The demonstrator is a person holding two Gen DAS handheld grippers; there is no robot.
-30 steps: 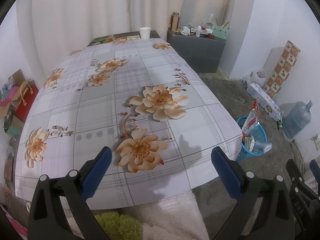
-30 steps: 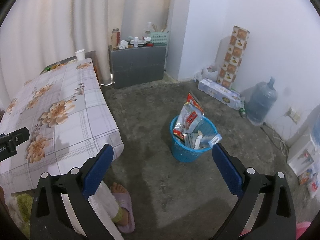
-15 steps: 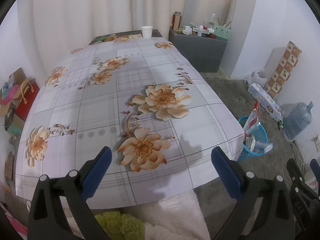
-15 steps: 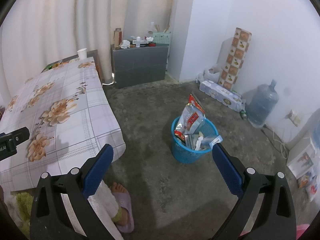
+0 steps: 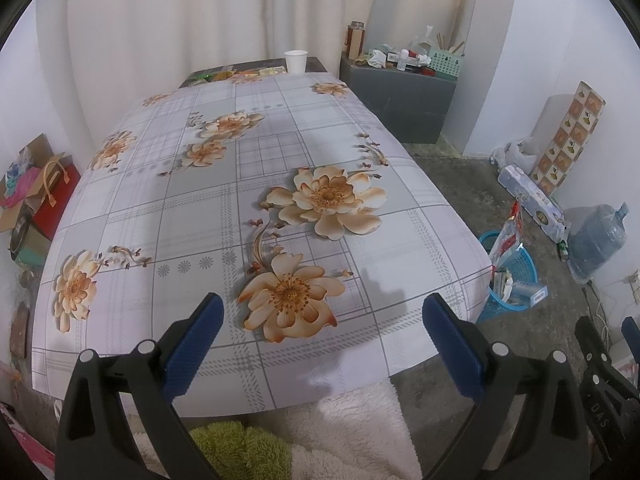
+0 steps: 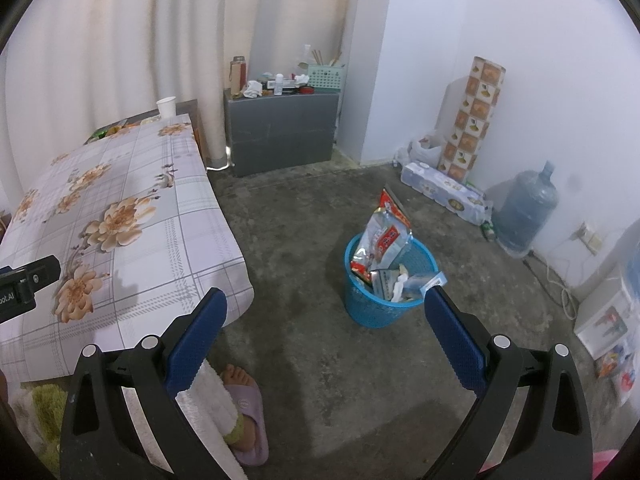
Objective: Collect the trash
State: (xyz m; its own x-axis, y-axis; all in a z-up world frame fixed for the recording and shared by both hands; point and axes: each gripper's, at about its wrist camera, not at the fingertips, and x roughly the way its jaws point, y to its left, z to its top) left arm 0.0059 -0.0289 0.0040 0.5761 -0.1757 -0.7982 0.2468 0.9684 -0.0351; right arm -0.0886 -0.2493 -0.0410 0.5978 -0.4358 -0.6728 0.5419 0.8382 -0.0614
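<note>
Both pairs of blue-padded fingers stand wide apart with nothing between them. Those of the left gripper (image 5: 320,336) hang over the near edge of a table (image 5: 192,208) draped in a grey-and-white checked cloth printed with large cream and orange flowers. One of those flowers lies just ahead of the left finger (image 5: 194,344). Those of the right gripper (image 6: 324,336) are held above bare concrete floor (image 6: 304,224) beside the table's corner.

Past the right finger (image 6: 454,340) stands a blue mesh trash basket (image 6: 384,312) on the floor, near the table's right side but apart from it. It is stuffed with wrappers; a tall silver-and-red snack bag (image 6: 384,232) sticks up over its rim, and a white packet leans at the front.

At the table's far end a white paper cup (image 5: 296,61) stands upright, with some green and orange wrappers (image 5: 224,75) lying just left of it. A grey cabinet (image 6: 280,132) cluttered with bottles sits beyond the table's far end. A water jug (image 6: 524,212) and a patterned roll (image 6: 472,116) stand along the right wall. A foot in a lilac slipper (image 6: 246,412) rests below the right gripper.
</note>
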